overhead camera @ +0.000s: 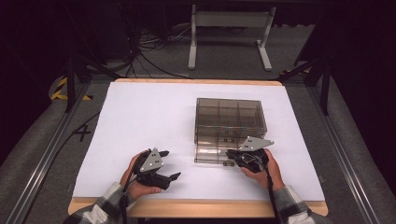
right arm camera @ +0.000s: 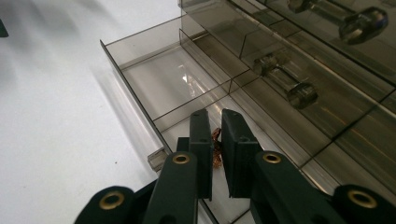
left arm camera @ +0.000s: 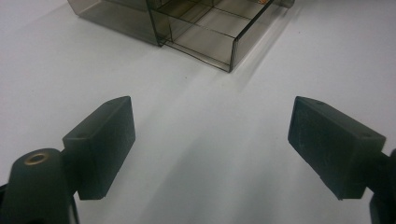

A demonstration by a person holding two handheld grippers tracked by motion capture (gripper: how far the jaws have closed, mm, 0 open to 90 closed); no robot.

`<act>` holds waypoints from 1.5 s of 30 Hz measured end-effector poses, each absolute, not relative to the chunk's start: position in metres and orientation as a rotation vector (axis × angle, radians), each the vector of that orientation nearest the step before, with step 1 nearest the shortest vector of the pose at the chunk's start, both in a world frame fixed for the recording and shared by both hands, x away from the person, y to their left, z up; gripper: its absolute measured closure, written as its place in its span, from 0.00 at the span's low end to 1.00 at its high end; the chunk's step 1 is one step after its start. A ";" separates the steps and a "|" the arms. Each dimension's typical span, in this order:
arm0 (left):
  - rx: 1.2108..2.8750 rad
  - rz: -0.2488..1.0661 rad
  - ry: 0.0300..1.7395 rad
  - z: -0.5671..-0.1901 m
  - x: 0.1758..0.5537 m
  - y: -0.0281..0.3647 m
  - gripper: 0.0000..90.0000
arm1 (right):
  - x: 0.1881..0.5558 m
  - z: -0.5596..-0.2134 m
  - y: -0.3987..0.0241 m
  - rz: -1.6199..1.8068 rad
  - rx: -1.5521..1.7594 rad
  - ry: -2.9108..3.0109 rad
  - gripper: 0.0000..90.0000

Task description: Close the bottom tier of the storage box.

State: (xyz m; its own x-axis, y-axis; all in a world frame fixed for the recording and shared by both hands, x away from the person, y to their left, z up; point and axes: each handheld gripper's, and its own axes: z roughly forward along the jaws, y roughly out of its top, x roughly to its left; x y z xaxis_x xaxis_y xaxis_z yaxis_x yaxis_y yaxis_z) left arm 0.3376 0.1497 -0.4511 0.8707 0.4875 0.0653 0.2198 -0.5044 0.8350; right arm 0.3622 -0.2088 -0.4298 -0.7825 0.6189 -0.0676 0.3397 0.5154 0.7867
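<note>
right tool (right arm camera: 214, 140) is pinched nearly closed on a small coppery bit (right arm camera: 216, 148) over the bottom drawer (right arm camera: 163, 86) pulled out of the smoky drawer box (overhead camera: 229, 122), left tool (overhead camera: 161, 173) wide open on the tabletop (overhead camera: 140, 116) further away

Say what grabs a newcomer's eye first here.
A smoky clear drawer box sits right of centre on the white table, its bottom drawer pulled out. The right hand-held gripper pinches a small coppery thing over that drawer; the left hand-held gripper gapes wide nearby.
</note>
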 end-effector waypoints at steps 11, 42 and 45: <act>2.108 0.366 0.515 -0.451 0.337 0.150 0.17 | 0.360 -0.429 -0.210 1.153 0.800 2.405 0.88; 2.077 0.279 0.440 -0.448 0.336 0.126 0.39 | 0.362 -0.359 -0.287 1.249 0.914 1.920 1.00; 2.085 0.272 0.423 -0.448 0.336 0.121 0.41 | 0.370 -0.360 -0.292 1.223 0.931 1.903 1.00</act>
State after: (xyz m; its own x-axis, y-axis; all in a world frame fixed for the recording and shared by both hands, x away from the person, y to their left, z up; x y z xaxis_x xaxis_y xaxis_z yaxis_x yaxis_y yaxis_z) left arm 0.3359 0.1205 -0.4479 0.9151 0.4024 0.0248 0.1892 -0.4829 0.8550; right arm 0.3704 -0.2923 -0.3602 -0.5120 0.8436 -0.1617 0.2032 0.3019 0.9315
